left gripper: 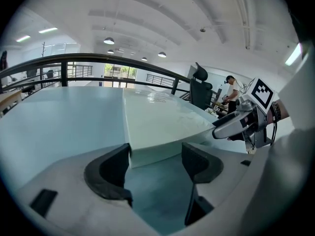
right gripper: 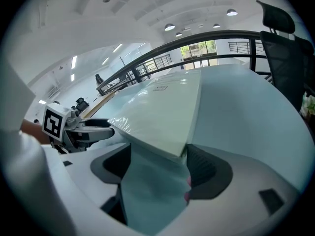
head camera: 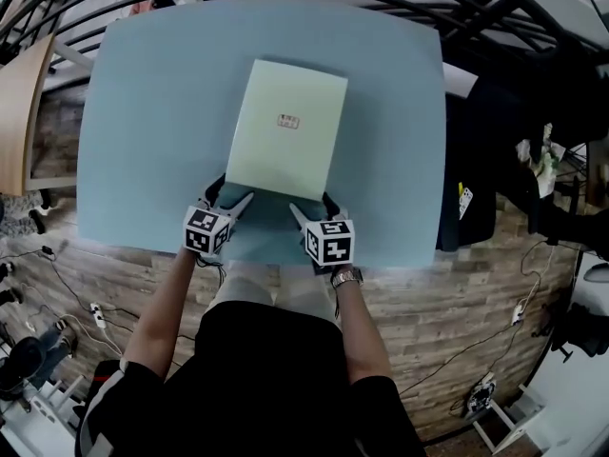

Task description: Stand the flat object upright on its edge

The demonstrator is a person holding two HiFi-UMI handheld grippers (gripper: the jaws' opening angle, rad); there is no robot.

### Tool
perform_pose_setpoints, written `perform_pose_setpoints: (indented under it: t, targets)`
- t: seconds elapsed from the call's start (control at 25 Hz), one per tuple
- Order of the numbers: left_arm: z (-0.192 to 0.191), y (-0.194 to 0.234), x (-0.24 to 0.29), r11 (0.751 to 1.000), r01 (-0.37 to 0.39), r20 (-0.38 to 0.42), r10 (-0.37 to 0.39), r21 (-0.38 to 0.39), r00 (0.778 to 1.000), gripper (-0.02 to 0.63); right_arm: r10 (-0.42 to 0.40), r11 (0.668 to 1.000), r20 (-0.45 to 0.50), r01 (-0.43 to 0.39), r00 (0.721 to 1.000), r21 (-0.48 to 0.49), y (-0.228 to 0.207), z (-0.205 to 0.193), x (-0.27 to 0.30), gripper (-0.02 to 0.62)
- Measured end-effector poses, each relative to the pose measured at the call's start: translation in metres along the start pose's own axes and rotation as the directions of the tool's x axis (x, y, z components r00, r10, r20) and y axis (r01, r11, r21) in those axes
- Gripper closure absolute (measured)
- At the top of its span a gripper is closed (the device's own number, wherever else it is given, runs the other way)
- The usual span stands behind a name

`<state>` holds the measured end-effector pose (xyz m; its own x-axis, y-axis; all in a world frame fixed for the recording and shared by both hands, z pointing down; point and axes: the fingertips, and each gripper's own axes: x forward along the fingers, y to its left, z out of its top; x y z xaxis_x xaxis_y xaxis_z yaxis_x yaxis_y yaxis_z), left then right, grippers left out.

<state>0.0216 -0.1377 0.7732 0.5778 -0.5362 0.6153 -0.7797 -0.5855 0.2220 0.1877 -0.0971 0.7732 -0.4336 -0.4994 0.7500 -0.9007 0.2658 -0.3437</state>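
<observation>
- Pale green flat box (head camera: 288,127) lying flat on the blue worktop (head camera: 143,112), not yet on edge.
- Left gripper (head camera: 231,192) spread wide — box's near-left corner between the jaws.
- Right gripper (head camera: 311,205) likewise spread, near-right corner between its jaws.

We see a pale blue table (head camera: 143,112) standing on a wood-plank floor (head camera: 457,293), with a white power strip (head camera: 96,310) lying at the left. A black railing (left gripper: 98,59) curves beyond the table, with a black office chair (left gripper: 201,86) near it and round lamps (left gripper: 109,41) overhead.
</observation>
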Motion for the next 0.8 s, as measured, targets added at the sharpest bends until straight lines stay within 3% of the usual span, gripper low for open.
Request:
perform_pose_setpoints:
  t: [0.8]
  targets:
    - [-0.018,-0.013,-0.008,0.987,-0.128,0.044,0.132,-0.093,0.99,0.276,0.078,0.991,-0.037,-0.082,0.996,-0.108,-0.01,-0.001,0.002,0.259]
